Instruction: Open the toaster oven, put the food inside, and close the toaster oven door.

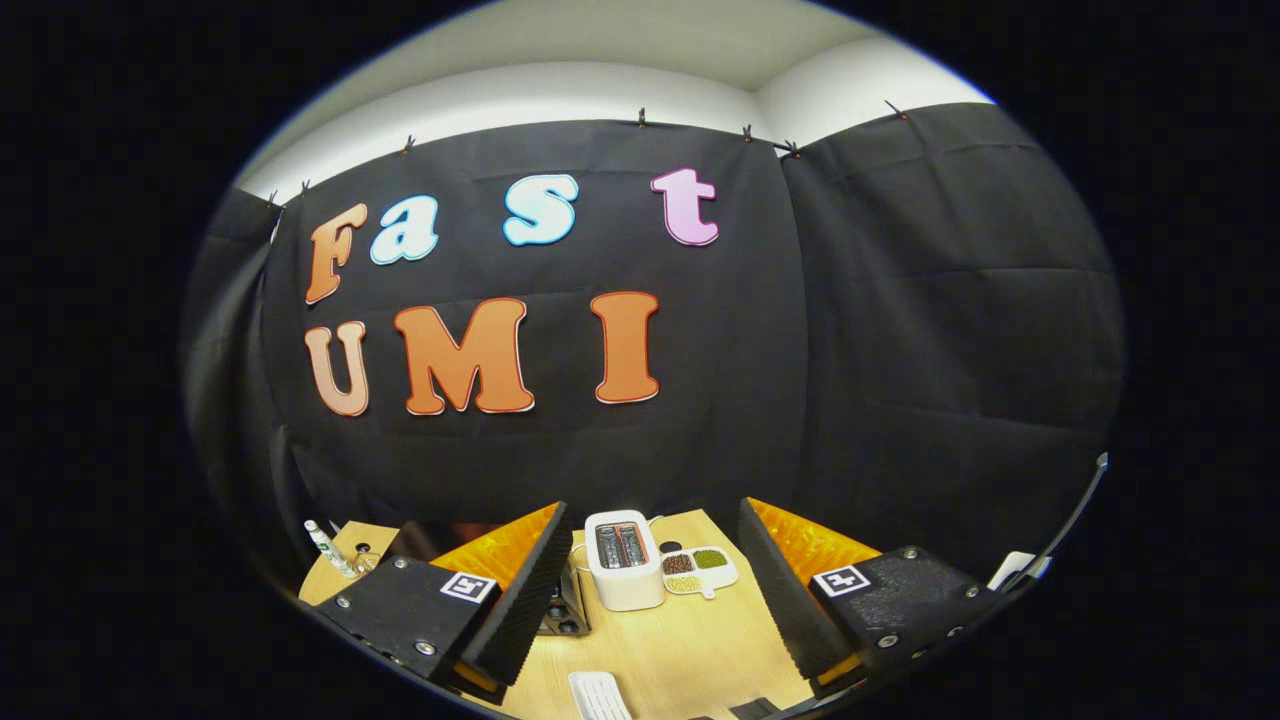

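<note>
Between the fingers: a white toaster (623, 560) stands on the bench (680, 640) at 12 o'clock from the claw (650, 508), slots up, well beyond the tips.
Dish: a white dish (700, 572) with small wells of grains lies just beside the toaster at its 3 o'clock, flat on the wood. It is probably the food, and it lies out in the open, inside nothing.
Oven: a dark box (563, 612) sits at the toaster's 8 o'clock, mostly hidden behind the left finger. It may be the toaster oven, but I cannot tell that, nor how its door stands.
Claw: released. The fingers (520, 600) are spread wide with nothing between them, held high and back from the things. That pose probably gives a full look at the bench and suits either an approach or a pull-away.
Near edge: a white ribbed piece (600, 695) lies at 6 o'clock, close under the claw, with a dark piece (755, 708) at 5 o'clock.
Far corner: a bottle (325, 545) stands at 10 o'clock by the bench's edge.
Open room: bare wood runs from the ribbed piece up to the toaster and dish, a straight lane at 12 o'clock.
Tight spots: the toaster crowds both dish and dark box, so a reach for either has little side room, and the cloth wall closes off the back.
</note>
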A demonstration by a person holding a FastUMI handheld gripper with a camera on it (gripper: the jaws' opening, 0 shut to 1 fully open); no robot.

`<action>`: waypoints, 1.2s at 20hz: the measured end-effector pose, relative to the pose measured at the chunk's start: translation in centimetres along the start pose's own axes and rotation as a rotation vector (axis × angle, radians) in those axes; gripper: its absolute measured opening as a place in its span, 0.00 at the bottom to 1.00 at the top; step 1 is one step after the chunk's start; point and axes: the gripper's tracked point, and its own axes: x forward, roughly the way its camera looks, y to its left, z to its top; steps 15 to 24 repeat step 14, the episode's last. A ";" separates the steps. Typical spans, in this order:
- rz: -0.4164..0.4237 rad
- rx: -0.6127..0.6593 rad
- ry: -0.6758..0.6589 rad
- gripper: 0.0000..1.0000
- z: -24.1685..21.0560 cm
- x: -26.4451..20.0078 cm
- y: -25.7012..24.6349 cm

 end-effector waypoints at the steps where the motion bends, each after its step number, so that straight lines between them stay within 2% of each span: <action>1: 0.011 0.007 -0.001 0.99 -0.1 0.0 0.1; 6: -0.009 0.029 0.025 0.99 -2.2 1.0 -0.9; 10: 0.006 0.027 0.048 0.99 -3.2 1.4 -0.4; 14: -0.007 -0.011 0.039 0.99 -3.1 1.6 -0.5; 24: -0.007 -0.011 0.039 0.99 -3.1 1.6 -0.5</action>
